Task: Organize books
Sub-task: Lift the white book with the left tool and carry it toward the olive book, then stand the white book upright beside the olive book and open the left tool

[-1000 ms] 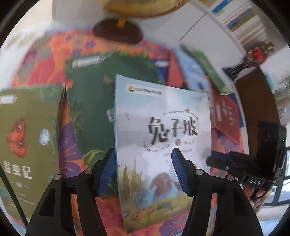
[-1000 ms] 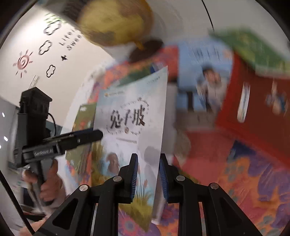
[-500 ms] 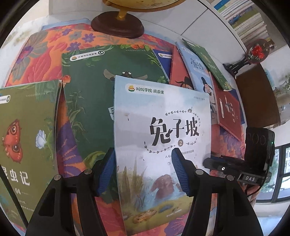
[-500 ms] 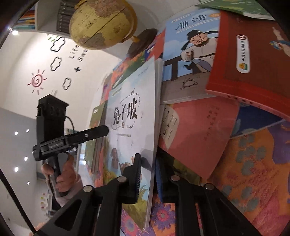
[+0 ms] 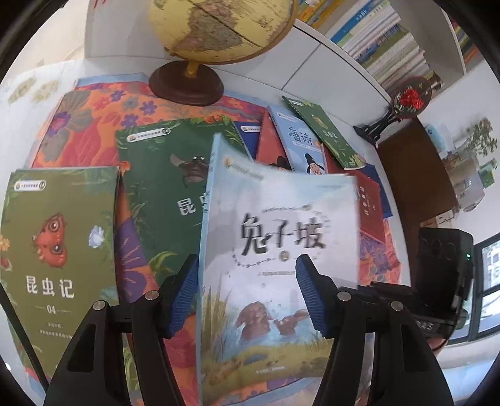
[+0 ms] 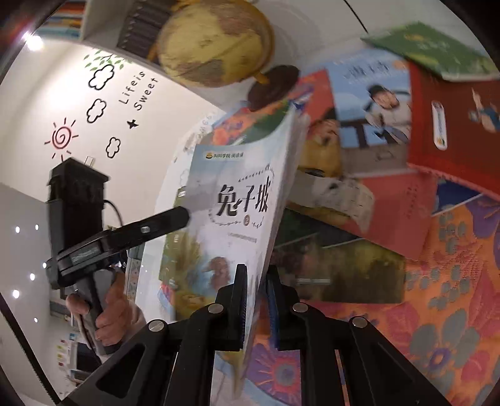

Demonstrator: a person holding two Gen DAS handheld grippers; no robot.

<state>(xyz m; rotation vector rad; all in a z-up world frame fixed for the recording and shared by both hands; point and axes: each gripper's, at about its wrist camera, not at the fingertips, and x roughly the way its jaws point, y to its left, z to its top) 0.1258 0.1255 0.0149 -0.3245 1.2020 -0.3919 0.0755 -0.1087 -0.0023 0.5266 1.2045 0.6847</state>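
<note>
**Over the patterned cloth: pale-blue book pinched at its lower edge, sagging**

Above the table (image 5: 337,81), we have the pale-blue book (image 5: 278,250) lifted clear of the spread, front cover facing both cameras. The right gripper (image 6: 255,299) has its fingers together on the book's lower edge, cover and pages squeezed between the blue pads. The left gripper (image 5: 247,293) sits with its fingers apart, about half spread, in front of the cover; from these views we cannot tell whether either pad touches it.

How it handles, as we judge it:
- Thin softcover, light, floppy. In the right wrist view the pages fan and bow away near the top (no spine stiffness to lean on).
- A one-edge pinch means droop and swing; the glossy cover may slip if the book is swung quickly.
- A better hold is near the spine side, where the sheets are bound, or a second grip on the opposite edge to keep it flat.

Other things on the table: the olive butterfly book (image 5: 56,250) at left, the dark green book (image 5: 168,175) beside it, a blue poetry book (image 5: 301,146) and a red book (image 5: 372,203) further right, overlapping. A globe (image 5: 218,28) stands at the far edge, close enough to clip when the raised book tilts.
</note>
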